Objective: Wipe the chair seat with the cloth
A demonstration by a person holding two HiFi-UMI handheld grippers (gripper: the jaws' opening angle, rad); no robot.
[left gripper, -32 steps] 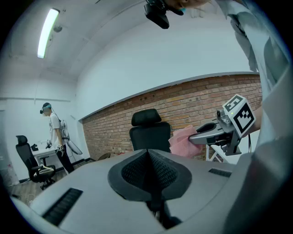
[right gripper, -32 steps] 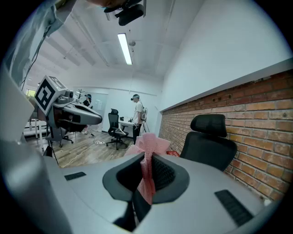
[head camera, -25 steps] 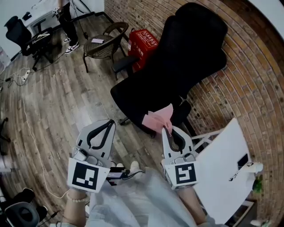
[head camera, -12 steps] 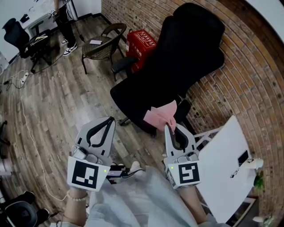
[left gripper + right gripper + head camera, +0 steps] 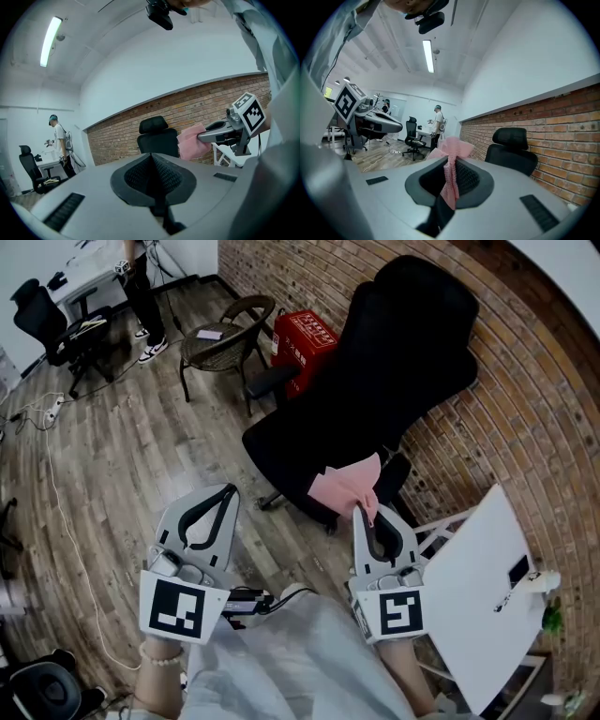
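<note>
Pink cloth [image 5: 343, 486] hangs pinched in the right gripper [image 5: 363, 513] by the chair seat [image 5: 291, 451], apparently poised for wiping, while the left gripper [image 5: 229, 493], clenched on nothing, idles aside.

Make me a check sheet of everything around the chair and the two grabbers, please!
Surface: seat black, no mess seen.
Job's things: cloth pink, held over the seat's near edge; touching cannot be told.
Clutter: red box and wicker chair behind.
Grippers: left gripper shut, empty; right gripper shut on cloth.
Cables: white cable across floor.
Surroundings: brick wall, white table, person far off.
</note>
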